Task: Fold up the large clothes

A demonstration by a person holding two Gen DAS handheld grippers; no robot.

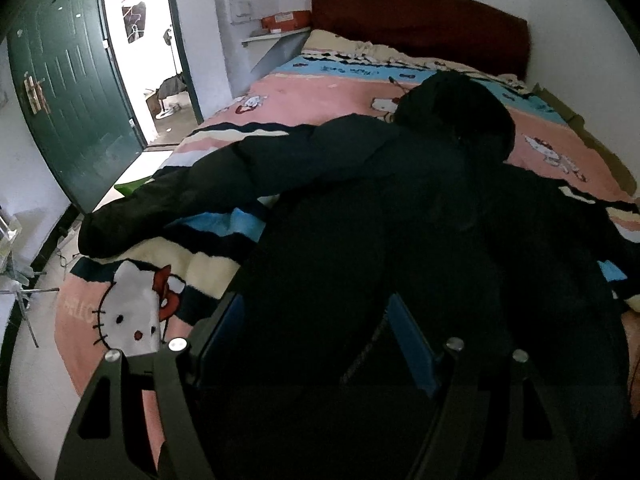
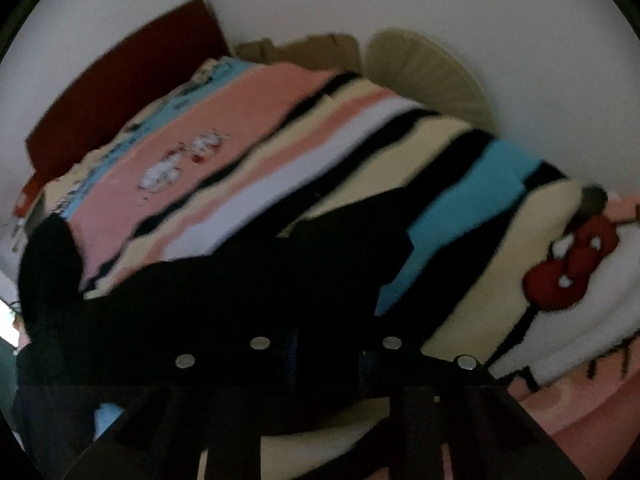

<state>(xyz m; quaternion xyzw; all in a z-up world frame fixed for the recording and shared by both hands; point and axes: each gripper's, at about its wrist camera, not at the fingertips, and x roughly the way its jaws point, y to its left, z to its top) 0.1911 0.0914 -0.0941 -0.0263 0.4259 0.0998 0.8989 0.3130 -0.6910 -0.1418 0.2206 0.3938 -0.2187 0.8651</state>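
A large black hooded jacket [image 1: 400,200] lies spread on the bed, hood toward the headboard, one sleeve [image 1: 192,192] stretched out to the left. My left gripper [image 1: 316,320] hovers over the jacket's lower body with its blue-padded fingers [image 1: 412,344] spread open. In the blurred right wrist view, the jacket's other sleeve [image 2: 248,280] lies across the striped blanket. My right gripper [image 2: 326,348] sits low over that black fabric; its fingers are dark against it and I cannot tell how they stand.
A Hello Kitty blanket [image 1: 320,84] in pink, blue, cream and black stripes covers the bed. A dark red headboard [image 1: 420,16] stands at the far end. A green door [image 1: 72,80] is open at the left. A beige fan-shaped object [image 2: 428,72] leans on the wall.
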